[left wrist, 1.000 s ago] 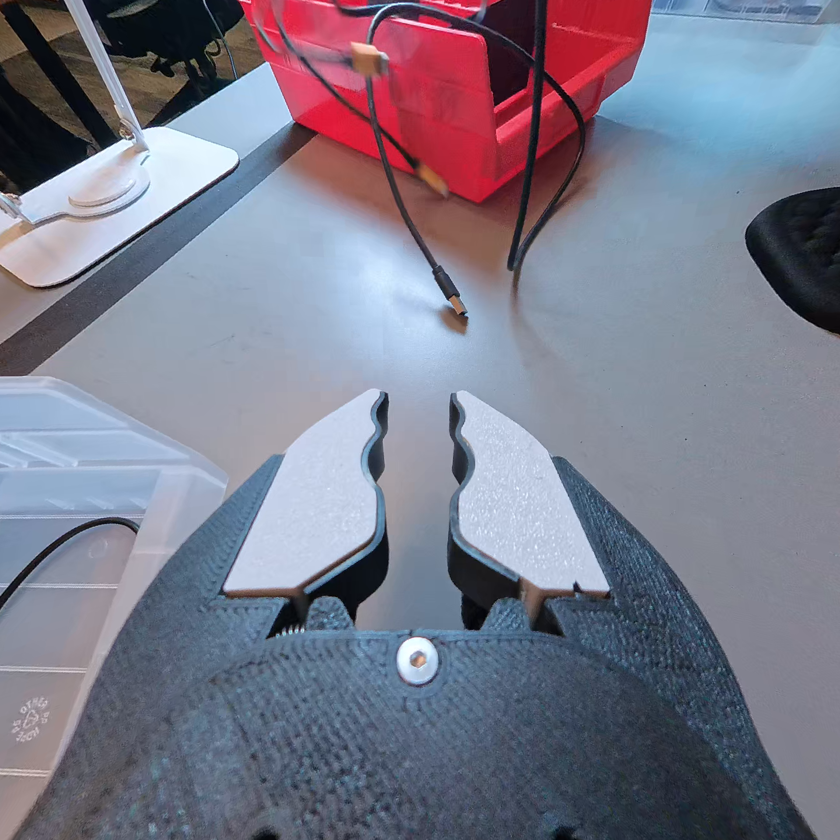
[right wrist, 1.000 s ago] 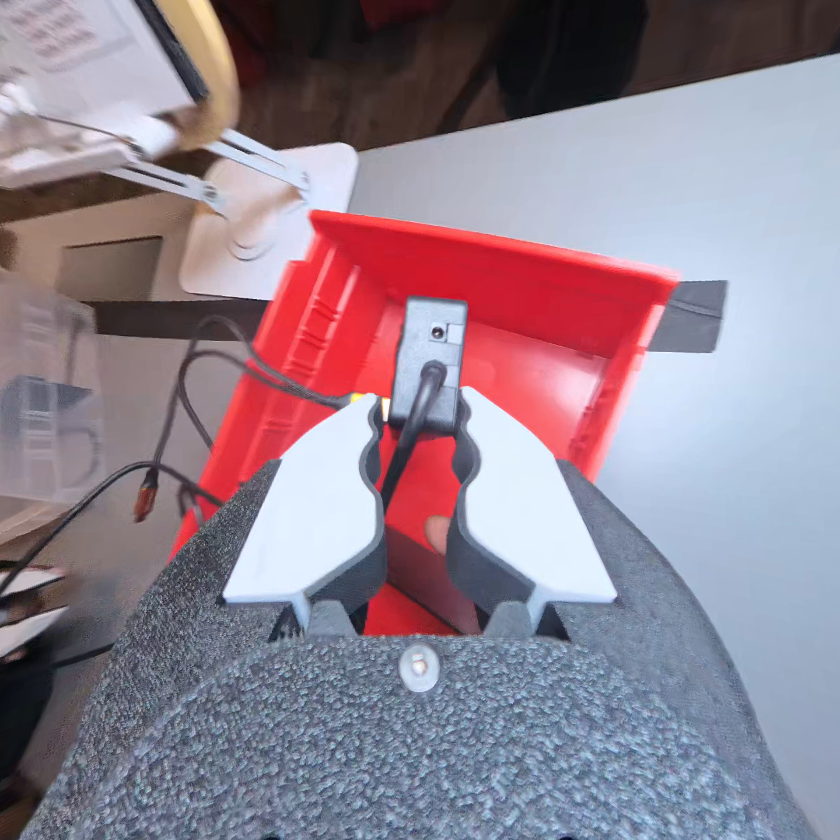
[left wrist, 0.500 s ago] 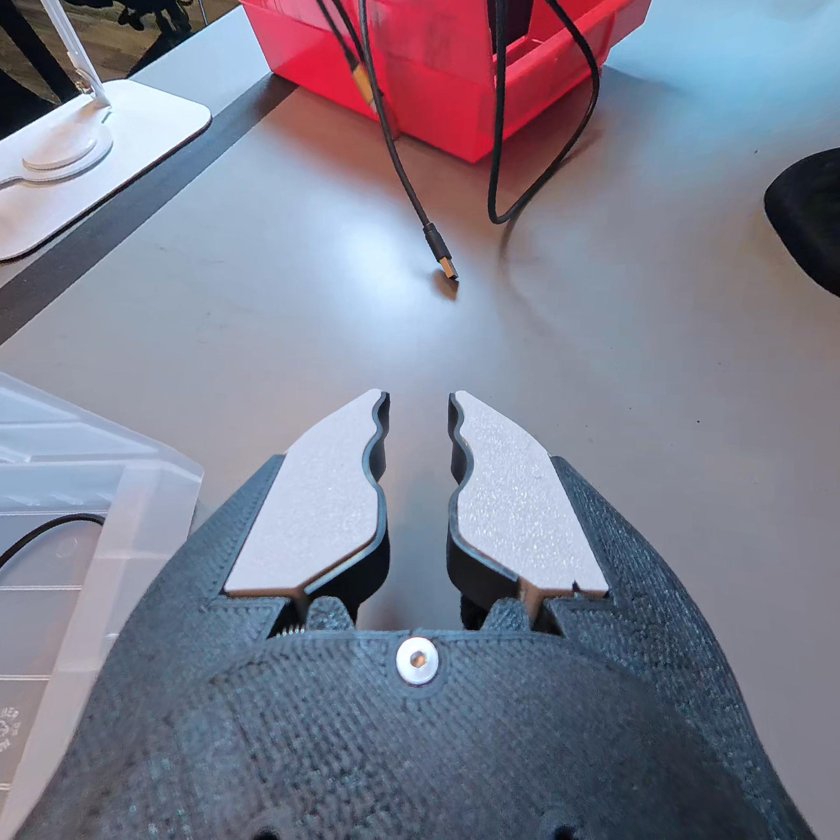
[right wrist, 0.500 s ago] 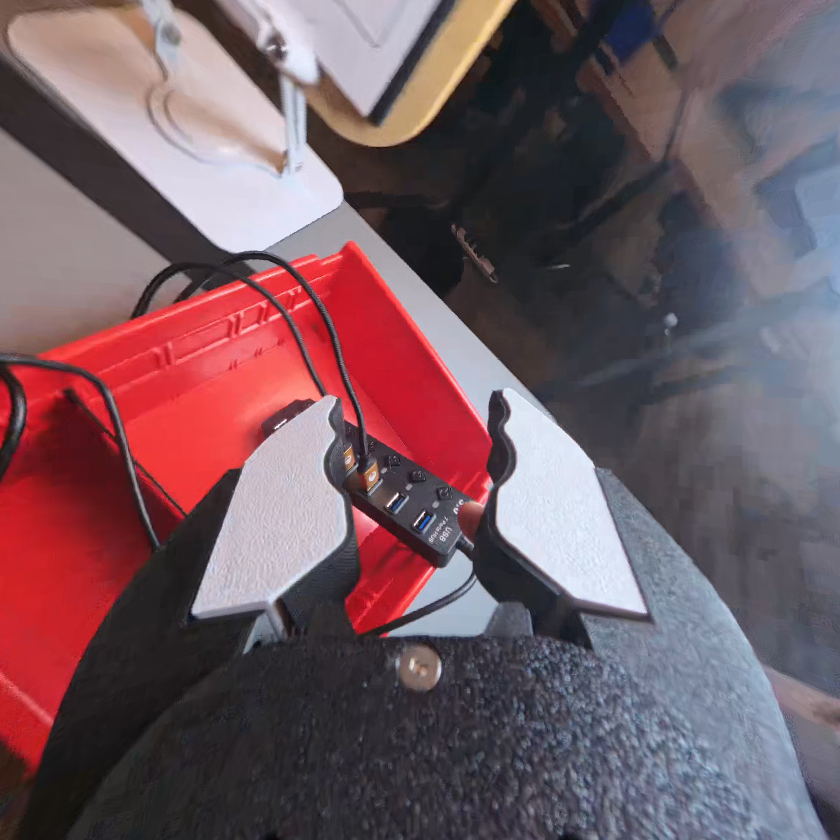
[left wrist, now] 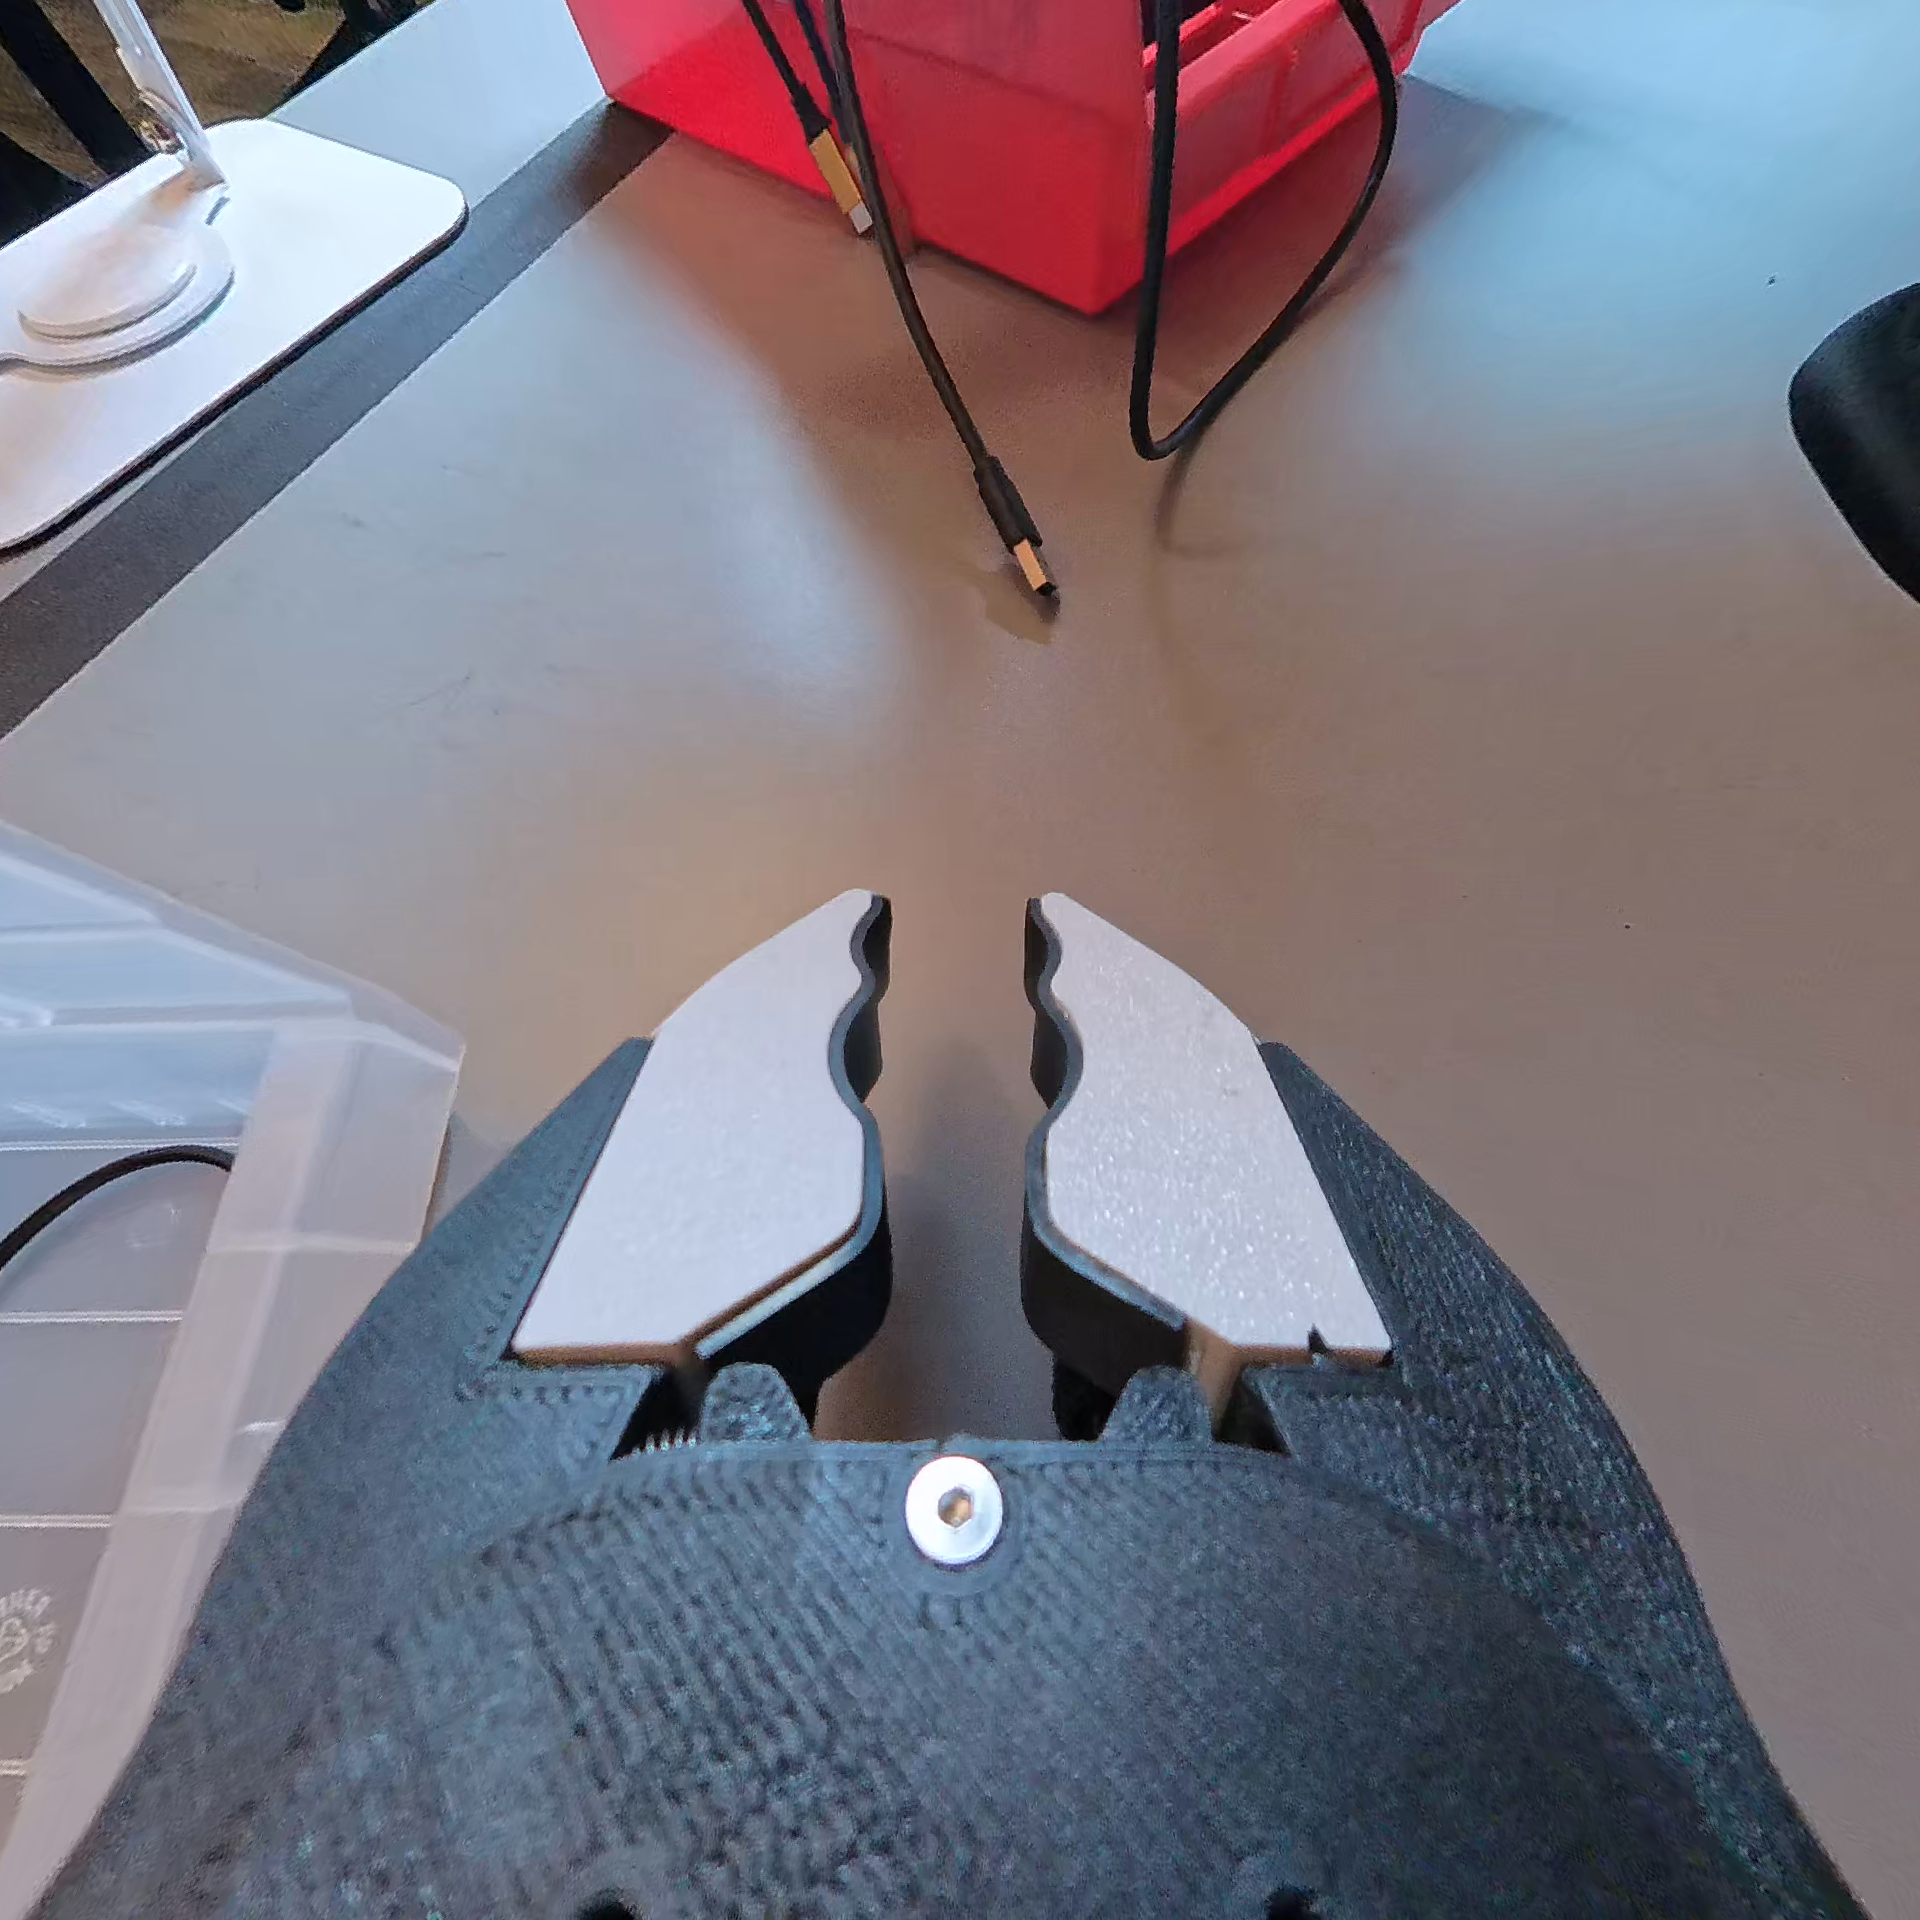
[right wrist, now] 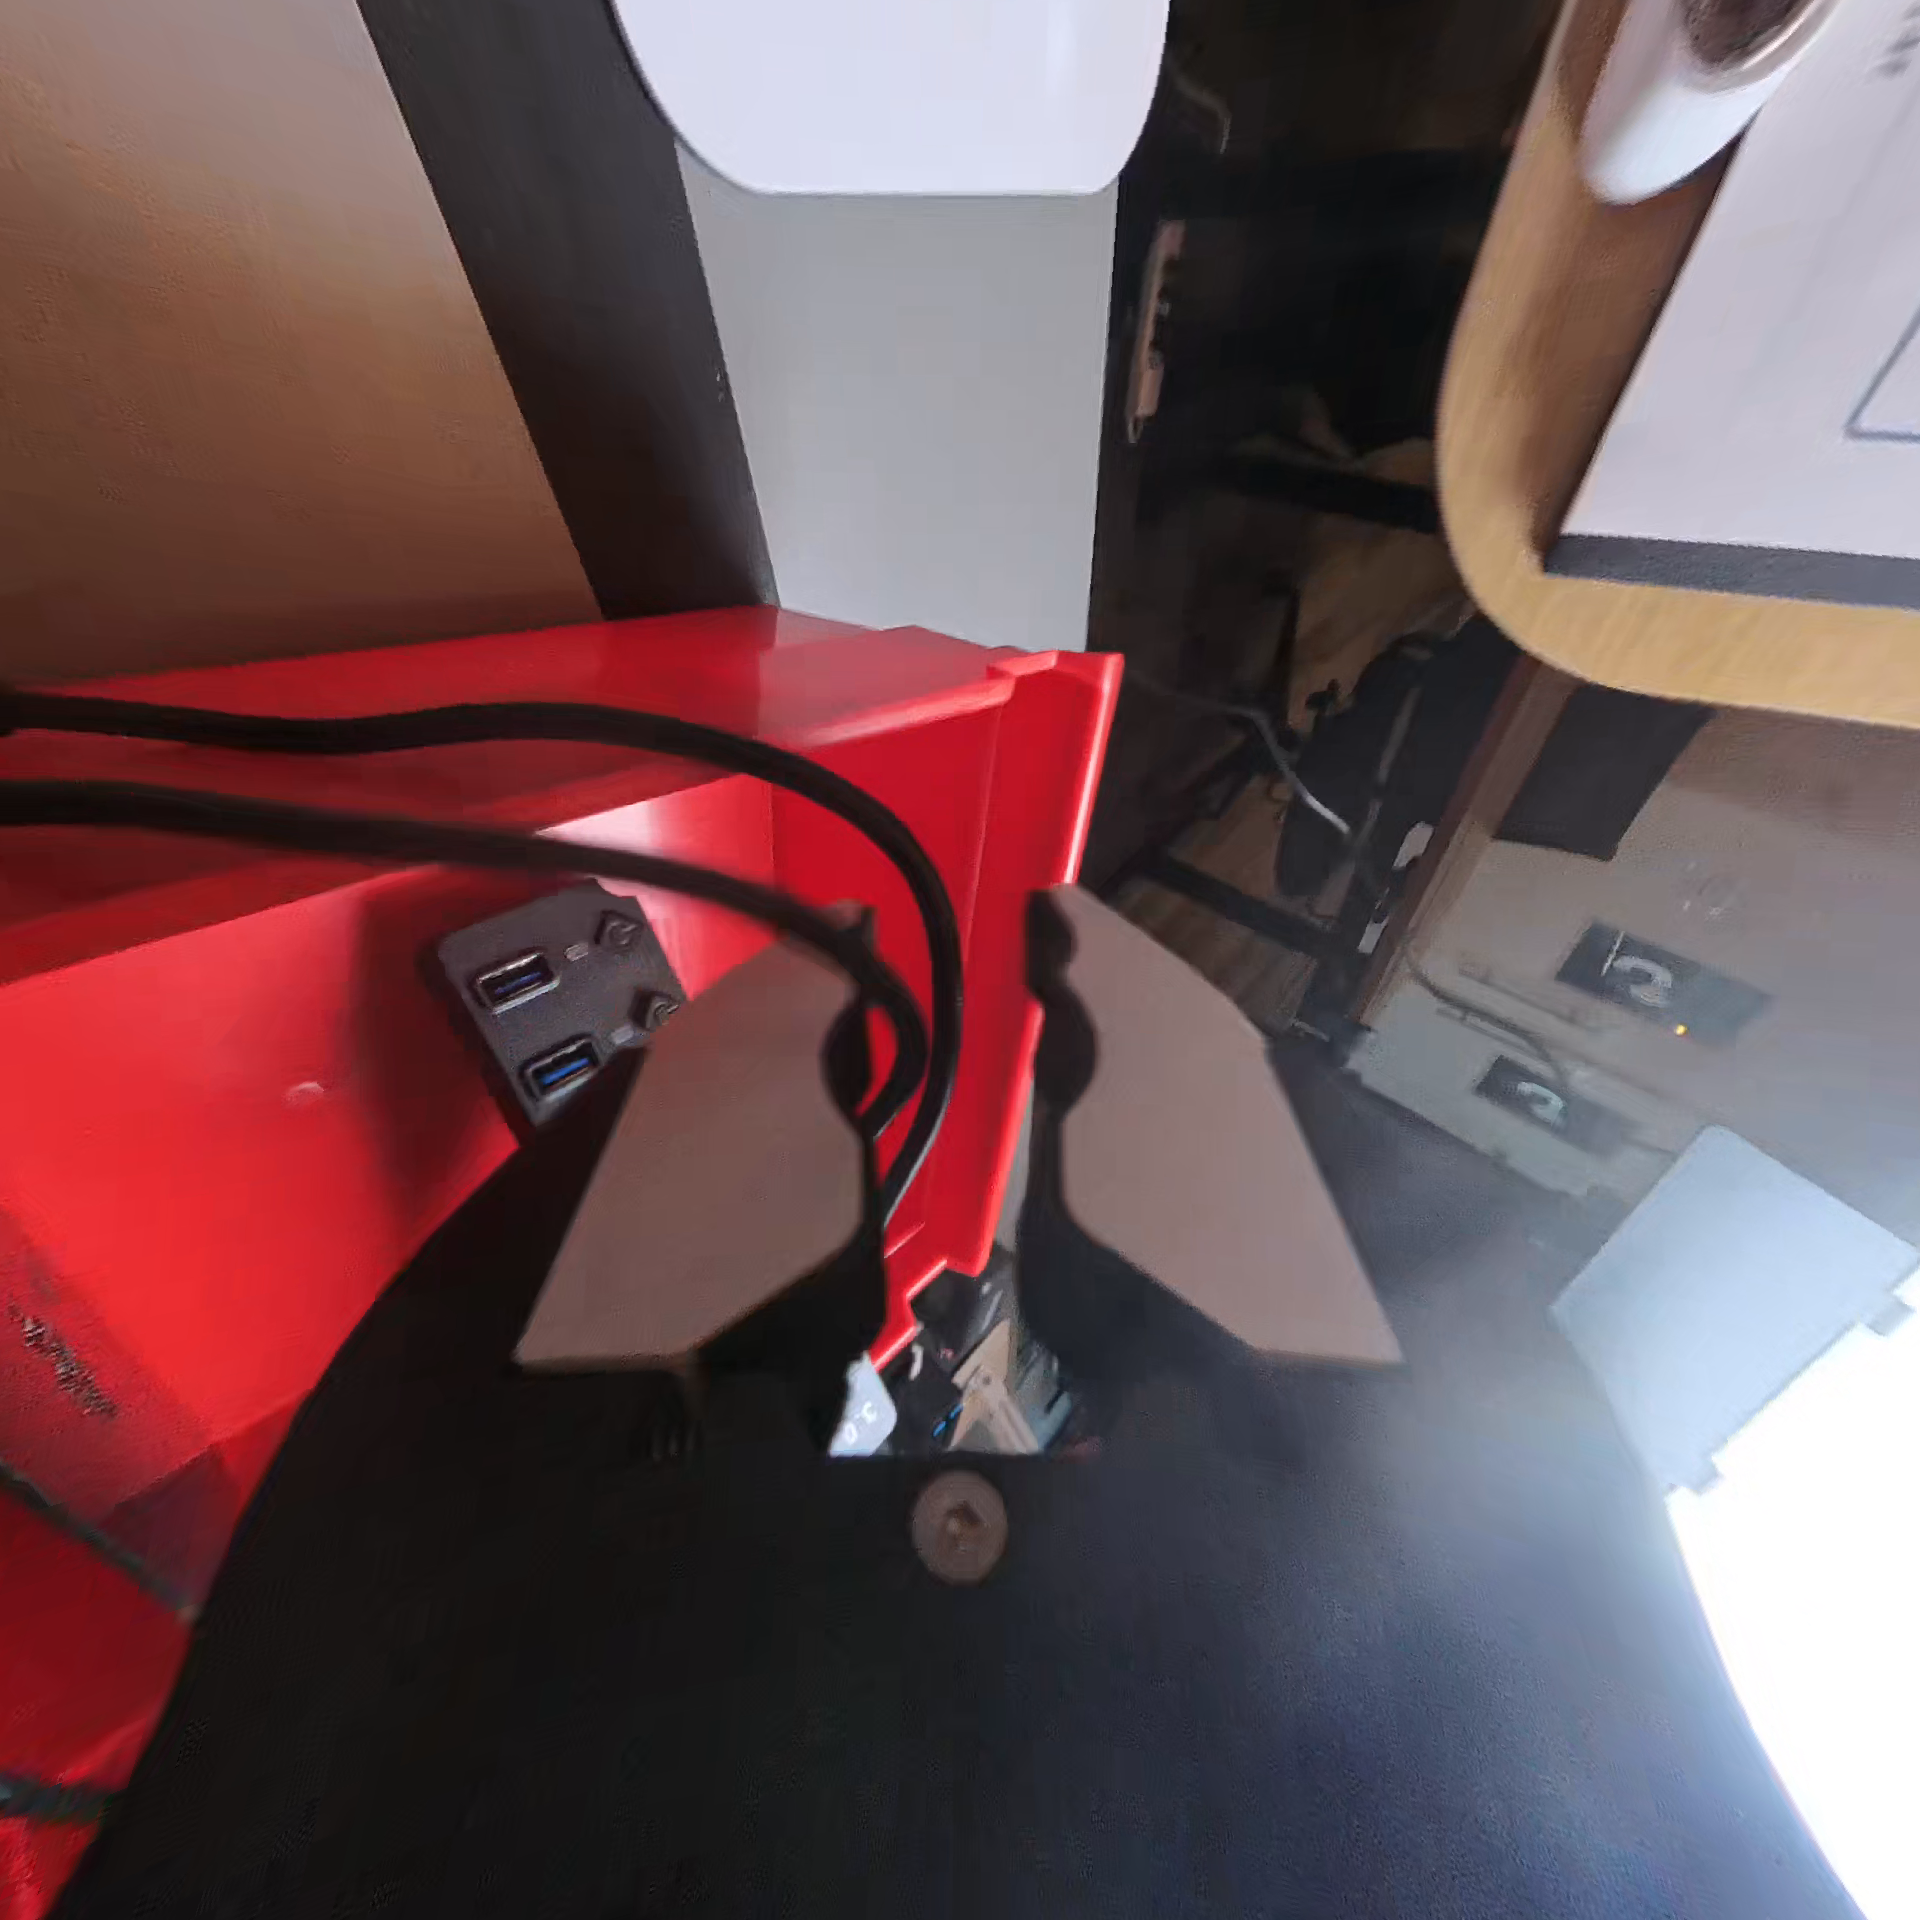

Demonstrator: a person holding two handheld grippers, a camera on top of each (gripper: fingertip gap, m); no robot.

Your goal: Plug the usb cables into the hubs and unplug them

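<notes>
In the left wrist view my left gripper (left wrist: 958,914) hovers low over the grey table, its jaws a narrow gap apart and empty. Ahead of it a black USB cable ends in a gold plug (left wrist: 1029,561) lying on the table. A second plug (left wrist: 842,192) hangs against the front of the red bin (left wrist: 997,156). In the right wrist view my right gripper (right wrist: 945,914) is at the bin's corner, open. The black USB hub (right wrist: 561,997) lies inside the bin (right wrist: 312,1143), left of my fingers, two blue ports showing. Two black cables (right wrist: 623,727) arc over the bin and run down between my jaws.
A clear plastic box (left wrist: 156,1195) with a cable inside sits at my left gripper's left. A white lamp base (left wrist: 208,260) stands at the far left. A black rounded object (left wrist: 1870,416) lies at the right edge. A black cable loop (left wrist: 1247,343) drapes from the bin. My hands' fingertips stand some 40 centimetres from each other. To the black USB hub (right wrist: 561,997): right tips about 9 centimetres, left tips about 40 centimetres.
My right gripper let go of the hub, which now lies in the red bin, then swung right and narrowed its jaws. My left gripper stayed empty and edged toward the plug.
</notes>
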